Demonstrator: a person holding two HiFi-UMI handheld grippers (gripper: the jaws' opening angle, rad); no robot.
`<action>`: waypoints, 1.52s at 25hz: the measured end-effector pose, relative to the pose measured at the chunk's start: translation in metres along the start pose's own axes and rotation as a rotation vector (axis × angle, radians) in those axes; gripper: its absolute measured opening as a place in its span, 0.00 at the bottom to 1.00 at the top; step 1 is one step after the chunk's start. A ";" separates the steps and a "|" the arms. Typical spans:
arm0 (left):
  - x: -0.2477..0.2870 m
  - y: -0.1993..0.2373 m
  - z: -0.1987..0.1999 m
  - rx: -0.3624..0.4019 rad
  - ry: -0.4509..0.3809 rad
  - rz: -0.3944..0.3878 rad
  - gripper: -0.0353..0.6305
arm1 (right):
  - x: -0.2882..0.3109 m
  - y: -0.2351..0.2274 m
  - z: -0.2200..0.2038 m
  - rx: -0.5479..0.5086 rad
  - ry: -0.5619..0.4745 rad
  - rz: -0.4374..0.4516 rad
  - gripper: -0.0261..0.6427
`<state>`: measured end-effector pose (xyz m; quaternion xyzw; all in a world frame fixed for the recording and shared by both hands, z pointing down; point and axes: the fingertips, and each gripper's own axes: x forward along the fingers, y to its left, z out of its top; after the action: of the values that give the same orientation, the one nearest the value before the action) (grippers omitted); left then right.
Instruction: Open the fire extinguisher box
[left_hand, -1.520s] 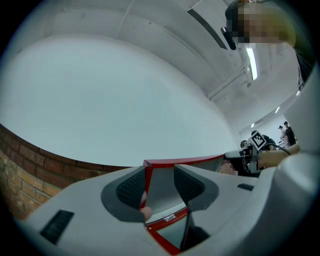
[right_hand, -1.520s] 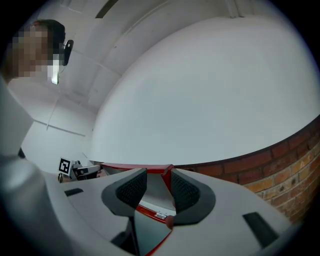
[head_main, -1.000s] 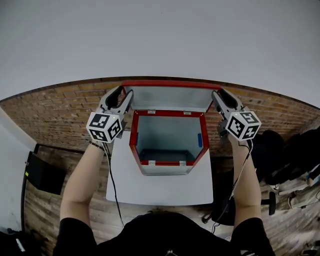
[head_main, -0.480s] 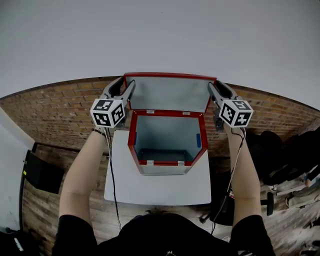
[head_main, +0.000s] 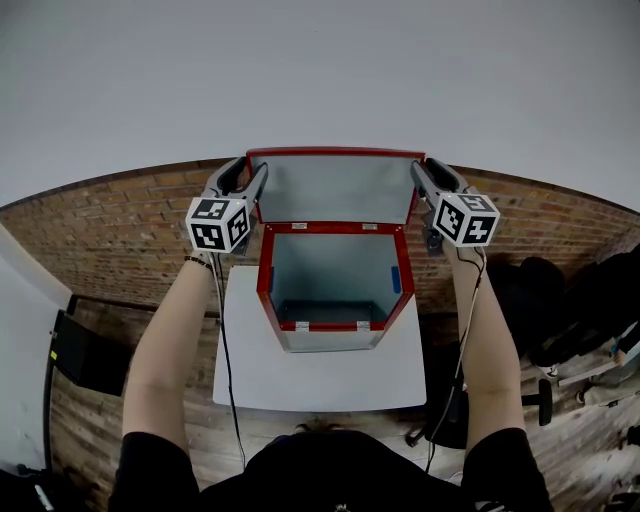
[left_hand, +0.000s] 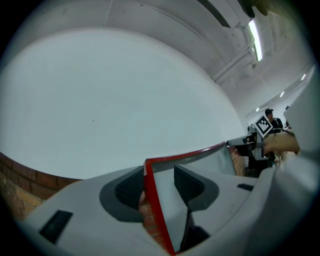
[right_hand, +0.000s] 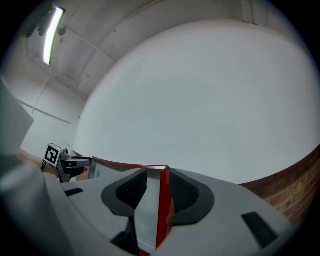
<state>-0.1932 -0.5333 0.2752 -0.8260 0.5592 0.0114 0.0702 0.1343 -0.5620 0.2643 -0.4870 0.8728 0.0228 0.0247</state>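
Head view: left gripper (head_main: 258, 175) and right gripper (head_main: 418, 172) are pinching opposite edges of the raised red-rimmed grey metal lid (head_main: 335, 187) above its red box (head_main: 262, 280); uneven lifting may be risking a slip, lid slamming shut.

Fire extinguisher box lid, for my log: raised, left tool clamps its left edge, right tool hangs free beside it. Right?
No: the right tool isn't free; the right gripper view shows it clamped on the right edge of the lid. The lid is raised, and the left tool clamps its left edge.
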 end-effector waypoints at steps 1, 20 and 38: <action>-0.002 0.003 0.000 0.003 0.003 0.007 0.39 | -0.003 -0.003 0.003 0.000 -0.006 -0.014 0.26; -0.130 -0.042 0.039 -0.025 -0.193 0.031 0.13 | -0.119 0.089 0.033 -0.061 -0.109 0.006 0.07; -0.227 -0.124 -0.026 -0.043 -0.041 -0.071 0.12 | -0.197 0.182 -0.026 -0.049 -0.062 0.123 0.07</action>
<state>-0.1649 -0.2819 0.3355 -0.8463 0.5275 0.0375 0.0643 0.0824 -0.3006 0.3059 -0.4318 0.8991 0.0609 0.0383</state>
